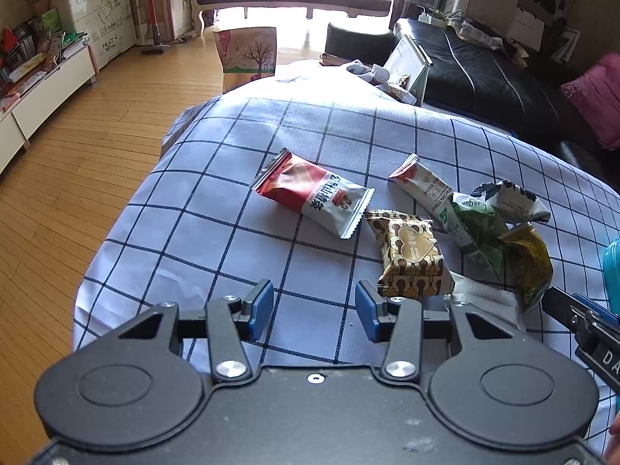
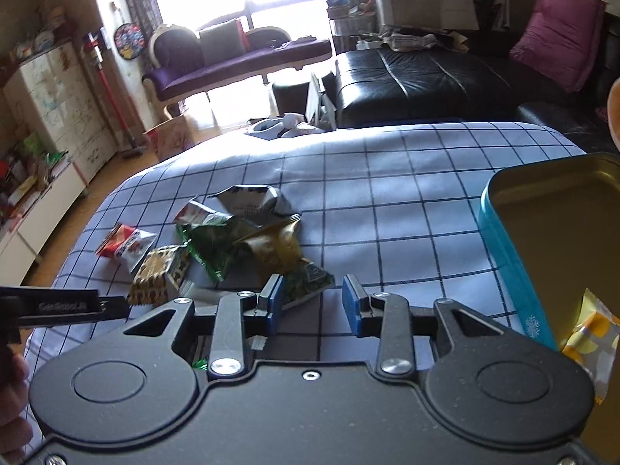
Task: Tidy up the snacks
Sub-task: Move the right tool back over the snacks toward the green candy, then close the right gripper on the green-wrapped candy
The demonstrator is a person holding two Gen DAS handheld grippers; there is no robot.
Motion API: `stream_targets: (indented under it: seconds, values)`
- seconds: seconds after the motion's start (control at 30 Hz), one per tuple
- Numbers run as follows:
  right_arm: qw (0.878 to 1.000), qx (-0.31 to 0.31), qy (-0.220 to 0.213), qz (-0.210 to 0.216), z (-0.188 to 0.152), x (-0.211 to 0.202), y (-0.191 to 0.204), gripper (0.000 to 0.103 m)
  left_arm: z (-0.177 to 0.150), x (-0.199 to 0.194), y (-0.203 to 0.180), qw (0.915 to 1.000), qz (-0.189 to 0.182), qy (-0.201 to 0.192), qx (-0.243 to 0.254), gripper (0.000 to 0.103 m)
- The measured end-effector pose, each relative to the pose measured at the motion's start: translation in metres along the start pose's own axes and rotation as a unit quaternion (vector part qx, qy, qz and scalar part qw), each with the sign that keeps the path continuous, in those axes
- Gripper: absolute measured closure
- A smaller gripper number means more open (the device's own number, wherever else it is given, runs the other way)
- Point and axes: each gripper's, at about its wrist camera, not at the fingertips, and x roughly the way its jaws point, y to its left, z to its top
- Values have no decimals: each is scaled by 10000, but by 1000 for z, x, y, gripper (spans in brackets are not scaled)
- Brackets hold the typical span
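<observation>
Both grippers are hovering over the snack pile on the checked cloth [image 1: 240, 147], pointing down at it, neither holding anything.

Key relation: the pile is lying between the two grippers. From the left gripper [image 1: 314, 308] it's sitting ahead and to the right; from the right gripper [image 2: 312, 302] it's ahead and to the left. The teal tin [image 2: 503, 255], open w/ one yellow packet [image 2: 593, 345] already inside, is standing to the right of the right gripper, so that hand looks better placed for carrying.

Left gripper: jaws partly open, nothing but cloth between the pads. The brown patterned packet [image 1: 412, 257] is lying just right of its right finger, long axis running near-to-far. The red-white packet [image 1: 314, 197] is lying further off, straight ahead, long axis diagonal from far-left to near-right.

Right gripper: jaws partly open, empty. A green packet [image 2: 306, 285] is poking in beside its left pad, looks close to touching, not clamped. The gold packet [image 2: 271, 248] and the rest are lying beyond, to the left.

Probably next: right gripper shifting slightly left to straddle the green packet.
</observation>
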Motion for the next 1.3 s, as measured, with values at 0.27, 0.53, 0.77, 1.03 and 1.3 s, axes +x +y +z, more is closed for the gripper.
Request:
stream_targets:
  seconds: [0.27,0.53,0.77,1.03,1.3]
  values:
    - [9952,-770,351,495,-9,-7,23,58,-1,3,-1,10000,-44,59,-28,55]
    - [9863,-713,1217,851,-24,-6,27,58,1,1,10,9995,-228,83,-222,55]
    - [9917,-209,919,878,-25,-2,28,57,2,-3,16,9985,-406,74,-365,56]
    - [9930,-59,742,920,-27,0,31,57,1,-4,10,9988,-390,46,-277,56]
    - [9822,-1069,859,1284,-33,-8,54,57,1,-5,13,9987,-421,27,-290,56]
